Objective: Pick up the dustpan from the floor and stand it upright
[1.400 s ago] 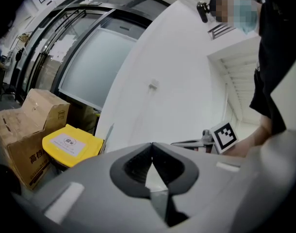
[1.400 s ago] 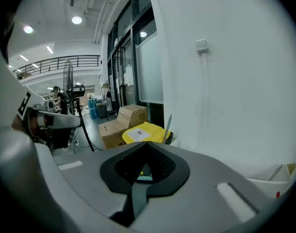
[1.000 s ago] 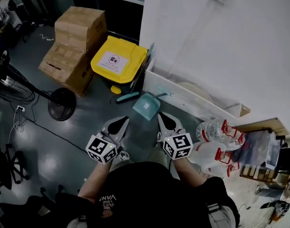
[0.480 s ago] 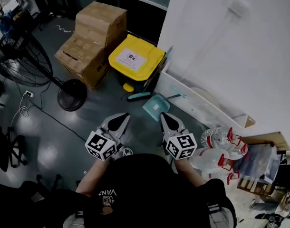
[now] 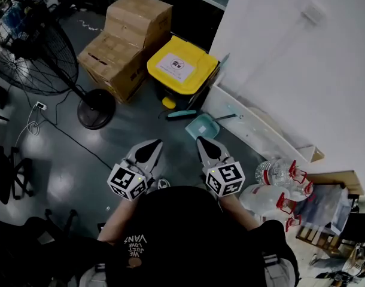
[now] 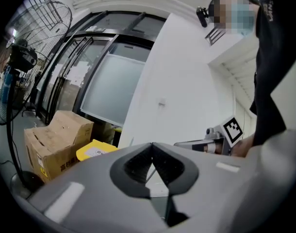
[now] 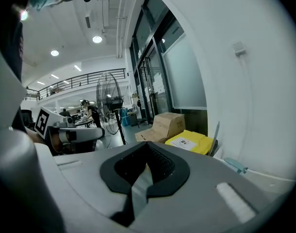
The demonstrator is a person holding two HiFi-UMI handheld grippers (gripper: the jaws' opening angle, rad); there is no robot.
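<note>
dustpan: small teal plastic dustpan (image 5: 201, 126), flat on the dark floor, near the yellow-lidded bin (image 5: 182, 67)
which way: just ahead of the right gripper (image 5: 204, 146), the nearer one; handle looks to run right, toward the wall
grippers: right and left gripper (image 5: 151, 148) both closed, empty
writing: white bin label, unreadable

This looks like a big workshop hall. A pedestal fan (image 5: 36, 46) and stacked cardboard boxes (image 5: 125, 43) stand far left. A railed mezzanine (image 7: 85, 79) overlooks the dark floor (image 5: 81, 166).
</note>
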